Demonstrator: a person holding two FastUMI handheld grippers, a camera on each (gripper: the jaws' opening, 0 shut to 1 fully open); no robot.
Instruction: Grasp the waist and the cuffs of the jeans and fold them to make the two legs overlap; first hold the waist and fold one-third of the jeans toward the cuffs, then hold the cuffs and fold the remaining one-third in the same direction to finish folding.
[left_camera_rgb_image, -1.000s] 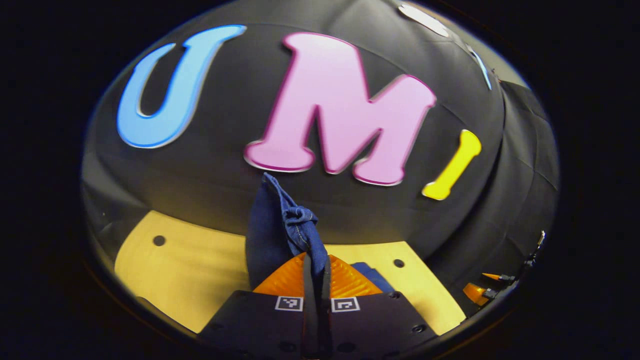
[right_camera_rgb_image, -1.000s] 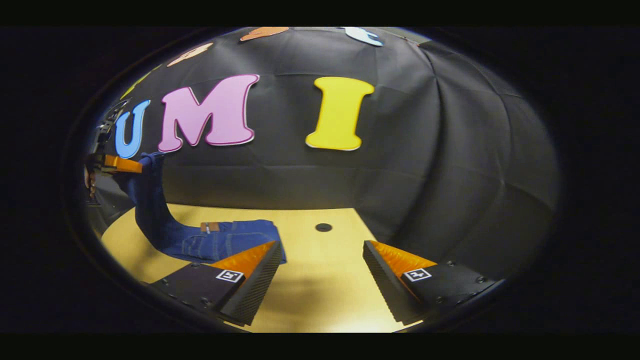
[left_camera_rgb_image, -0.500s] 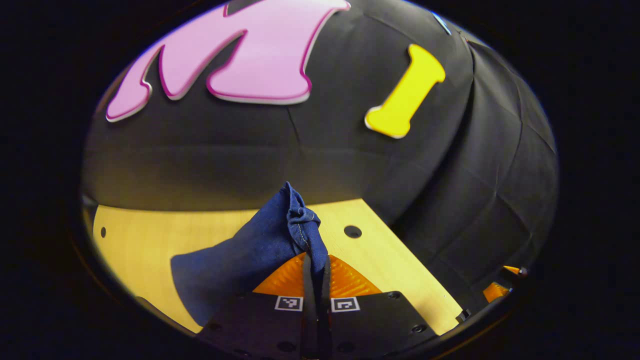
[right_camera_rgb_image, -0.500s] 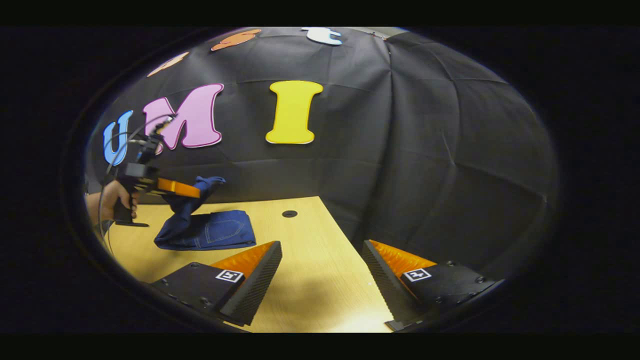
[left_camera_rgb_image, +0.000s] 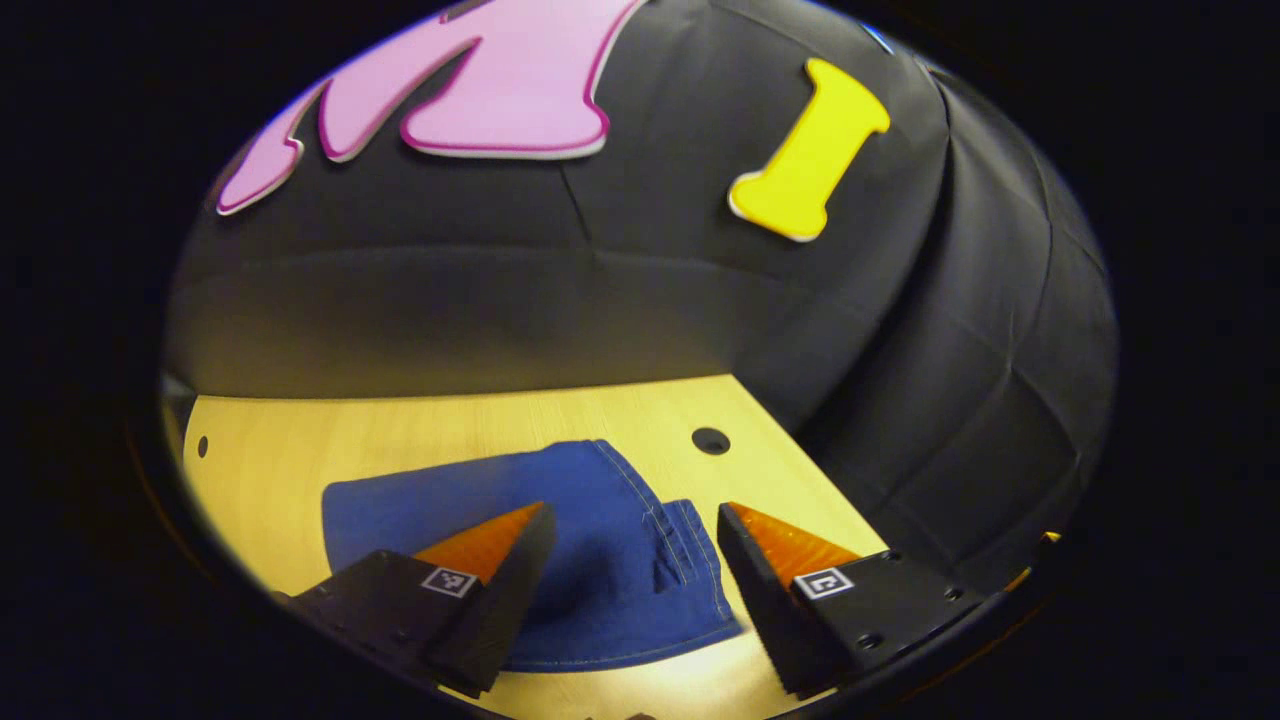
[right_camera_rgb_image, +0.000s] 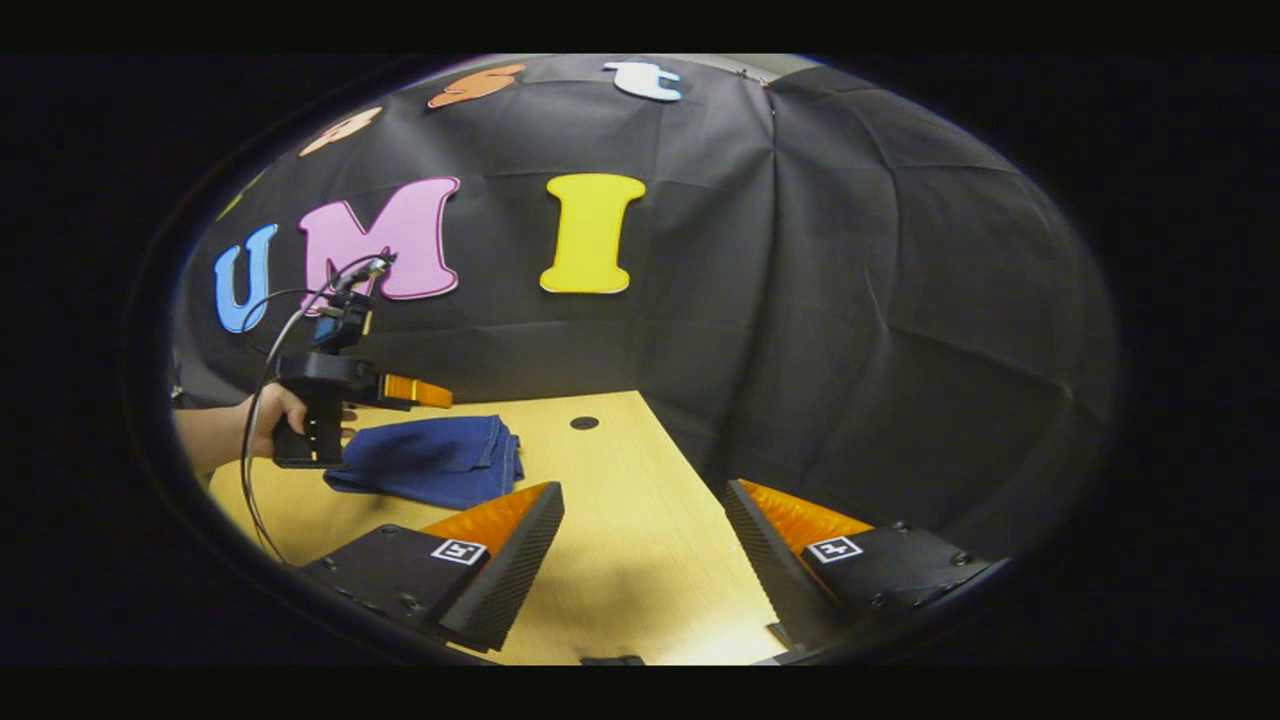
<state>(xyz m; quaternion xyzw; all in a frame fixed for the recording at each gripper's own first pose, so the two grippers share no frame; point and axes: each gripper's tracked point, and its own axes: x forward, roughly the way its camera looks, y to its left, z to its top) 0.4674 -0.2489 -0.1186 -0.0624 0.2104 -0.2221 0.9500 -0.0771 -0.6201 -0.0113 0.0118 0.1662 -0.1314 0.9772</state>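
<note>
The blue jeans (left_camera_rgb_image: 590, 560) lie folded into a flat stack on the wooden table (left_camera_rgb_image: 400, 440), cuff edges on top toward the right. My left gripper (left_camera_rgb_image: 633, 520) hovers open just above them, nothing between its fingers. In the right gripper view the folded jeans (right_camera_rgb_image: 430, 470) rest at the left, and the left gripper (right_camera_rgb_image: 430, 393), held by a hand (right_camera_rgb_image: 275, 415), hangs over them. My right gripper (right_camera_rgb_image: 645, 495) stands open over bare table, well to the right of the jeans.
A round hole (left_camera_rgb_image: 710, 440) in the tabletop sits just beyond the jeans; it appears in the right gripper view as a hole (right_camera_rgb_image: 584, 423) too. The table's right edge (right_camera_rgb_image: 690, 470) meets the black cloth wall close by. A cable (right_camera_rgb_image: 265, 360) trails from the left gripper.
My left gripper lowered the held cuff end onto the stack, then let go and opened. The jeans now lie flat. The right gripper stayed open and barely shifted.
</note>
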